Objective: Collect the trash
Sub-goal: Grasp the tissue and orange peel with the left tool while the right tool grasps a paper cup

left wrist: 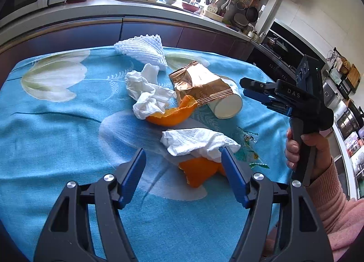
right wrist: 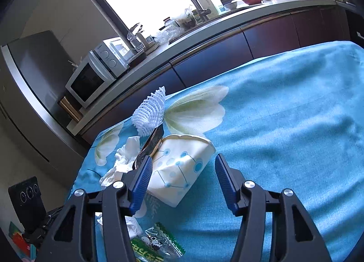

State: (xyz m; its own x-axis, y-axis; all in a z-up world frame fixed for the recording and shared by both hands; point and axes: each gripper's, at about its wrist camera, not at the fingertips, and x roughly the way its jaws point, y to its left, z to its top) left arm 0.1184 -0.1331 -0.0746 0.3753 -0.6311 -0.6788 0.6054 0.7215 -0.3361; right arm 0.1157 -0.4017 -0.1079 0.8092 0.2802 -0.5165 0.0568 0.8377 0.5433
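Trash lies on a blue flowered cloth (left wrist: 56, 125). My left gripper (left wrist: 183, 159) is open, close to a crumpled tissue (left wrist: 195, 143) that lies over an orange peel (left wrist: 200, 173). Behind are a second peel (left wrist: 173, 114), another tissue (left wrist: 147, 93), a gold wrapper (left wrist: 200, 84), a tipped paper cup (left wrist: 227, 105) and white foam netting (left wrist: 141, 50). My right gripper (right wrist: 182, 171) is open, its left finger (right wrist: 142, 177) beside the paper cup (right wrist: 179, 168). It also shows in the left wrist view (left wrist: 244, 86) to the right of the cup.
A green snack packet (right wrist: 154, 246) and a tissue (right wrist: 132, 227) lie near the right gripper's base. A kitchen counter (left wrist: 136, 9) with a microwave (right wrist: 88, 80) and dishes runs behind the table. The cloth's right part (right wrist: 295, 125) is bare.
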